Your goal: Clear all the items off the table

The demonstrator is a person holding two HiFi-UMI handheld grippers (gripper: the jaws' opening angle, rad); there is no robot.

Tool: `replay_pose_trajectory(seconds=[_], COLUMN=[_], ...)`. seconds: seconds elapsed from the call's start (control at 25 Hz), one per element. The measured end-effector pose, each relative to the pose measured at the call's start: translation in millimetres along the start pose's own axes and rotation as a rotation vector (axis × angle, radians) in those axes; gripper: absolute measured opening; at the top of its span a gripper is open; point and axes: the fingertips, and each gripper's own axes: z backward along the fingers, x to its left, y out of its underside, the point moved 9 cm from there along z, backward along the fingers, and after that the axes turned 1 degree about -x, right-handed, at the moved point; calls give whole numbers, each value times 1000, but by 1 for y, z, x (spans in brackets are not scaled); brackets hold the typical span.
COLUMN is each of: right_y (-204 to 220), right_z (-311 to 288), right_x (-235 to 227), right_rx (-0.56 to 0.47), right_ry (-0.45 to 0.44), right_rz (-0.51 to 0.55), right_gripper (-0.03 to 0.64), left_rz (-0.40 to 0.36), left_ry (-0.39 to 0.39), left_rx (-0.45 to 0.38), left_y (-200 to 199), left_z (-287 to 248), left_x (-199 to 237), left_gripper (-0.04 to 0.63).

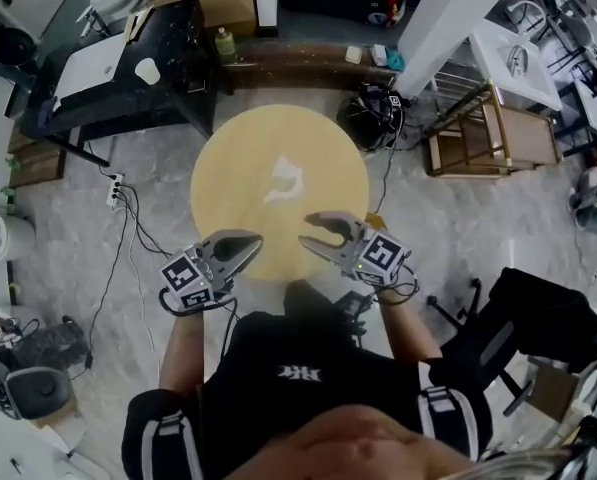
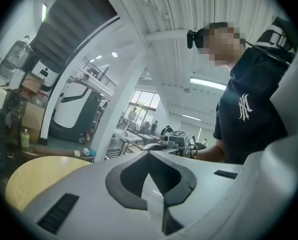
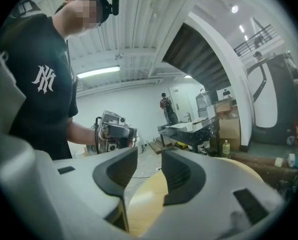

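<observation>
- The round wooden table [image 1: 228, 158] looks all but cleared. Only a pale white patch [image 1: 283, 181] shows at its centre, and it cannot be told whether that is a leftover scrap or glare.
- No bin, box or tray appears on the table. A green bottle [image 1: 224, 43] stands well apart on a low ledge beyond it.
- At the table's near edge, the left gripper [image 2: 149, 153] has its tips together on nothing, and the right gripper [image 3: 151, 159] is narrowly parted and empty.

Left tongs [image 1: 254, 239] shut, right tongs [image 1: 307, 229] ajar
</observation>
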Motion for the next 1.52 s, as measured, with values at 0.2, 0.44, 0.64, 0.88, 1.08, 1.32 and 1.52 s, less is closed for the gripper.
replay_pose_trajectory(seconds=[0.2, 0.44, 0.64, 0.88, 1.08, 1.32, 1.52], right_y=[21, 35, 76, 131, 156, 172, 184], right_z=[-12, -28, -52, -99, -125, -139, -141], right_x=[-41, -80, -128, -155, -173, -187, -188], right_rx=[31, 90, 182, 304, 318, 433, 511], right_ry=[-11, 28, 94, 107, 113, 86, 87], right_rz=[-42, -20, 7, 84, 135, 172, 177], right_gripper=[192, 246, 324, 388, 453, 569, 566], left_rz=[44, 42, 36, 42, 99, 119, 133], left_ry=[-36, -38, -45, -66, -62, -21, 6], left_rx=[9, 64, 115, 156, 116, 99, 79], left_y=[5, 21, 59, 109, 138, 151, 148], left_z=[-4, -17, -33, -43, -44, -53, -58], left_x=[19, 52, 106, 153, 174, 178, 180], left_gripper=[12, 12, 12, 12, 12, 12, 12])
